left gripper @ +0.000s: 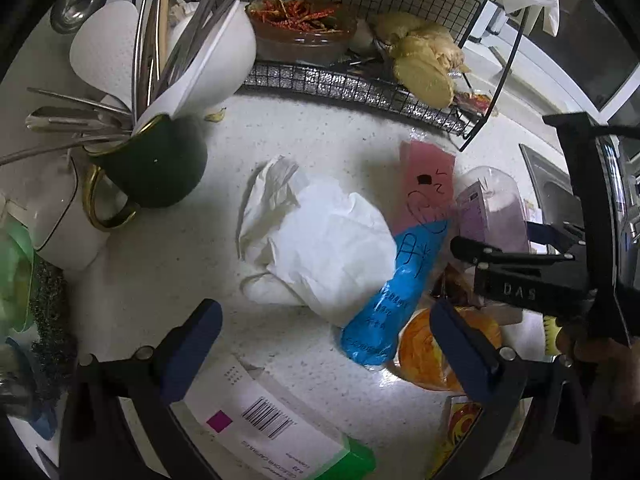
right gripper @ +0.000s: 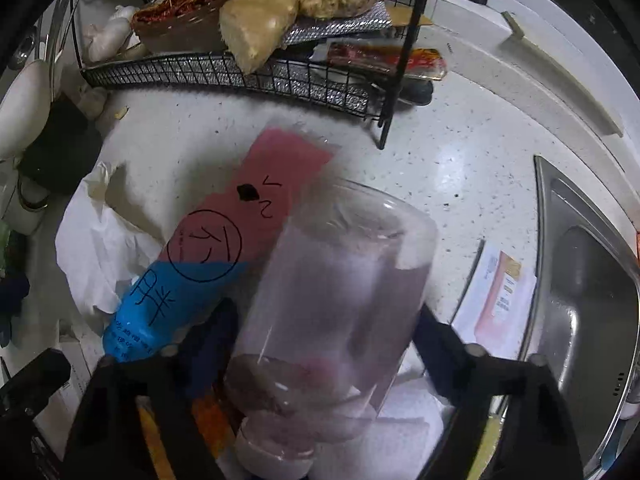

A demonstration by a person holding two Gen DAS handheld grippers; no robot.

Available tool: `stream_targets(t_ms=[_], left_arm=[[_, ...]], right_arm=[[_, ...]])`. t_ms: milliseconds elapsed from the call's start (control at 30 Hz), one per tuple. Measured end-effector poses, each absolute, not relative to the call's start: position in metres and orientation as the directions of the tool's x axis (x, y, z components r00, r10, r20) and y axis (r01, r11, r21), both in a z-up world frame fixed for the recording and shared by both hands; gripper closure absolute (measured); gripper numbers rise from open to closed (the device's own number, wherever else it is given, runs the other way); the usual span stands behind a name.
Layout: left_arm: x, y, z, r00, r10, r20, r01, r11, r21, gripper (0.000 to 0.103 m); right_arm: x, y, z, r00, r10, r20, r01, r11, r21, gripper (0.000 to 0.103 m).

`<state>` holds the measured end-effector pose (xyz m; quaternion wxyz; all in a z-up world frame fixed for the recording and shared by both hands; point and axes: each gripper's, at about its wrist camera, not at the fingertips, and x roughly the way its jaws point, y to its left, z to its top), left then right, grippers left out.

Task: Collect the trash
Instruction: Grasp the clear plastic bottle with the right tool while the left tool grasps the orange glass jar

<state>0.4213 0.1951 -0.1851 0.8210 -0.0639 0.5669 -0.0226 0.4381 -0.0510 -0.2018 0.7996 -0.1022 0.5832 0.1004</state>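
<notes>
Your right gripper (right gripper: 320,344) has its jaws spread around the clear plastic bottle (right gripper: 332,300), whether the pads touch it I cannot tell. Your left gripper (left gripper: 324,344) hangs wide open above the speckled worktop (left gripper: 160,264), the crumpled white tissue (left gripper: 320,240) just beyond its tips beside the pink-and-blue wrapper (left gripper: 404,264).

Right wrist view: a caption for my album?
Open right gripper around a clear plastic bottle on a cluttered counter.

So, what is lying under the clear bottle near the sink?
Through the clear bottle a pink-and-blue bag shows on its left and white paper beneath. How far each runs under it is covered.
</notes>
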Motion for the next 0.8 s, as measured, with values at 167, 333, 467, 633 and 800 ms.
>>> stream_targets(t_ms=[167,333,467,633,800], left_arm=[[0.413,0.193,-0.182,0.354,-0.142,-0.925,-0.014,0.987,-0.157,0.0],[0.402,0.183,-0.177,0.344,-0.157,-0.926,0.017,0.987,-0.161,0.0],[0.395,0.169,-0.174,0.324,-0.186,-0.928,0.056,0.983,-0.178,0.0],[0.394,0.142,-0.179,0.301,-0.179,-0.937,0.121,0.981,-0.149,0.0],[0.396,0.119,-0.186,0.288,-0.153,-0.945,0.171,0.98,-0.106,0.0]], right_arm=[[0.433,-0.054,-0.2,0.302,0.07,-0.951,-0.316,0.948,-0.031,0.028],[0.42,-0.057,-0.177,0.339,0.107,-0.935,-0.331,0.943,-0.012,0.03],[0.407,-0.078,-0.136,0.384,0.124,-0.915,-0.327,0.945,-0.009,0.03],[0.384,-0.106,-0.109,0.408,0.123,-0.904,-0.31,0.951,-0.011,0.03],[0.369,-0.128,-0.113,0.406,0.12,-0.906,-0.265,0.964,0.009,0.03]])
